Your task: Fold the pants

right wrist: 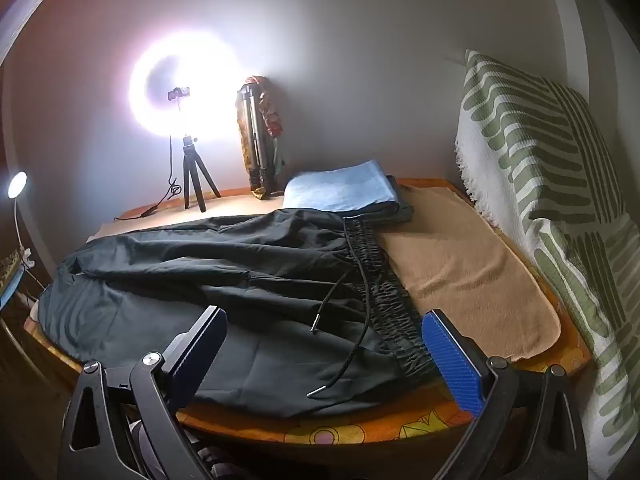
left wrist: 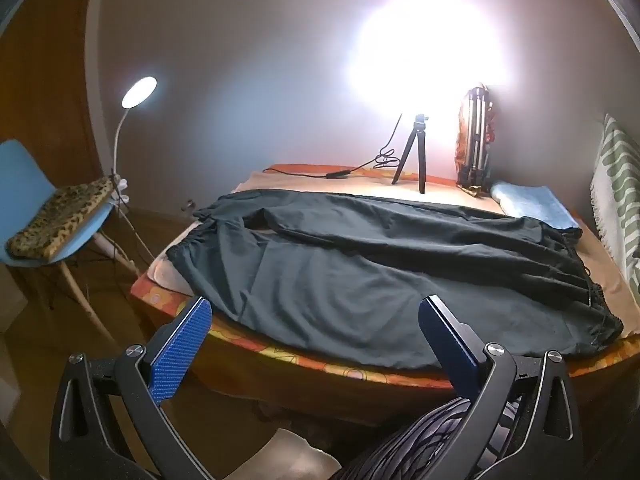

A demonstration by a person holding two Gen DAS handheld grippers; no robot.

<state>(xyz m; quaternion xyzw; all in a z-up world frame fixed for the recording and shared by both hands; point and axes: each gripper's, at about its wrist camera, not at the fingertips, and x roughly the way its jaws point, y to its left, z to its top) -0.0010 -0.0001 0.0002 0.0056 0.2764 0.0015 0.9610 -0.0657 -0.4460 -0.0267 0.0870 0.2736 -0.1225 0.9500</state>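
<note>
Off the left edge of the bed stands a pale blue plastic chair (left wrist: 24,184) carrying a leopard-print cushion (left wrist: 60,220), with a white gooseneck lamp (left wrist: 138,90) clipped beside it and lit. The left tool (left wrist: 316,334) hangs just off the bed's near edge, its blue-padded fingers (left wrist: 180,350) spread wide and holding nothing, the cloth visible between them.

The black lightweight pants (left wrist: 340,276) lie spread flat across the bed (right wrist: 360,432), lengthwise from side to side: gathered leg cuffs toward the left edge, elastic waistband (right wrist: 384,292) toward the right. One leg lies partly over the other. A black drawstring (right wrist: 352,280) with metal tips trails loose over the fabric near the waistband. Under the pants lies a tan fleece blanket (right wrist: 460,264), bare toward the right edge.

Along the far edge stand a bright ring light on a small black tripod (right wrist: 192,176), then a folded metal tripod (right wrist: 256,140) leaning on the wall, then a folded light blue towel (right wrist: 340,192) touching the waistband's far end.

The right tool (right wrist: 322,334) hovers at the near edge by the waistband, fingers apart and empty. A green-and-white patterned throw (right wrist: 540,168) drapes along the right edge.
</note>
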